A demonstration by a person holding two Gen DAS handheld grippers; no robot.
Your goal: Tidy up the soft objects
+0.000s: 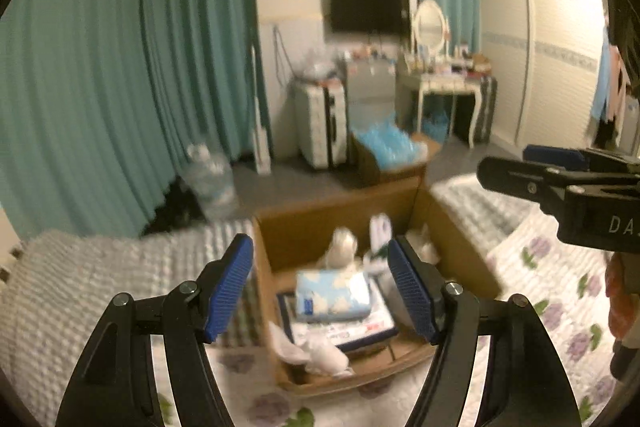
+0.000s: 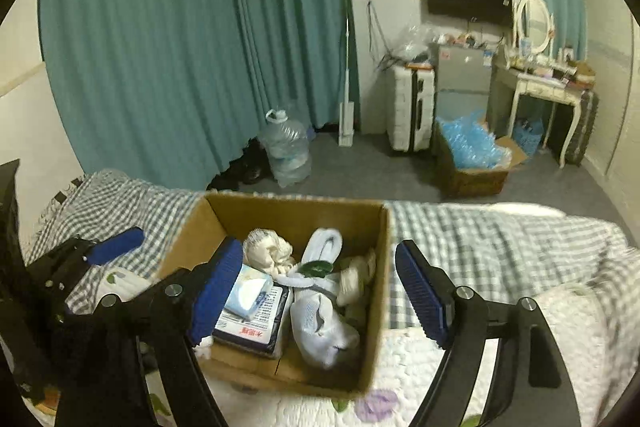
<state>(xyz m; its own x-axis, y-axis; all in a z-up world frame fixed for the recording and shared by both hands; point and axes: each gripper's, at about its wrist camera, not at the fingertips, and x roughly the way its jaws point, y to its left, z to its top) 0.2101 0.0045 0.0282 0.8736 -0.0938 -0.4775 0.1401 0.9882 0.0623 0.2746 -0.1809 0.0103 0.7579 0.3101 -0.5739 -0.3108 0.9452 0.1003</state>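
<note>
An open cardboard box sits on the bed. Inside lie a blue cloud-print tissue pack, a flat dark packet beneath it, a cream cloth bundle, and white socks. My left gripper hovers over the box, open, with nothing between its blue pads. My right gripper also hangs open above the box, holding nothing. Each gripper shows in the other's view: the right gripper at the right edge, the left gripper at the left edge.
The bed carries a checked blanket and a floral quilt. On the floor beyond stand a water jug, a white suitcase, a carton of blue plastic and a dressing table. Teal curtains cover the wall.
</note>
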